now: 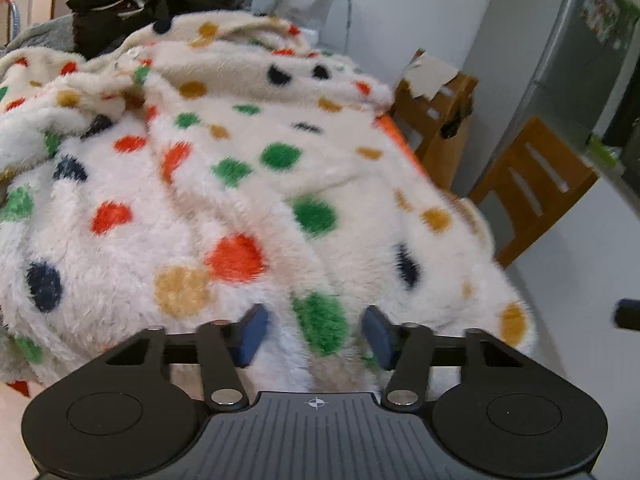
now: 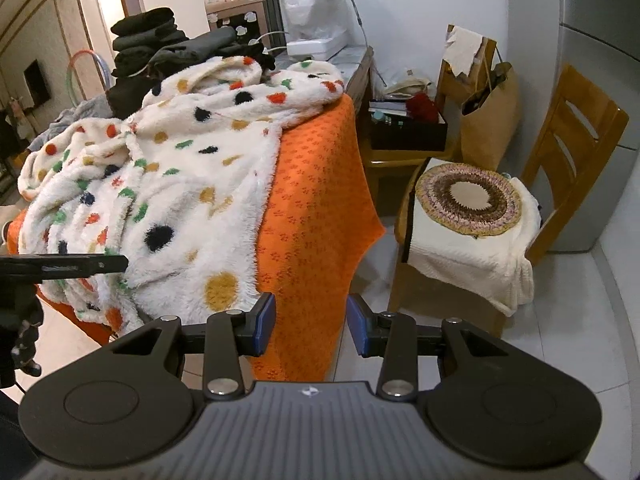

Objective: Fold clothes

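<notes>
I am working two handheld grippers at a table draped in an orange cloth [image 2: 316,184], and the folding has barely begun as far as I can judge. The fleece garment [image 2: 180,168], cream-white with scattered dots of red, green, mustard and navy, lies crumpled and unfolded across the cloth, bunched into ridges toward the far side. Its near part spills over the near edge of the table and hangs down, and its right border runs close along the table's right edge. It looks thick, shaggy and soft, so I expect it to fold into bulky layers that slump rather than crease. No neat fold shows anywhere on it; flattening and every fold remain to be done. My left gripper [image 1: 316,334] hovers right at the hanging near part of the garment, its blue-padded jaws spread apart with fleece showing between them but not pinched. My right gripper [image 2: 311,326] sits off the table's near right corner, jaws parted and holding nothing, facing the orange cloth. A stack of dark clothes [image 2: 148,36] sits at the far end of the table.
</notes>
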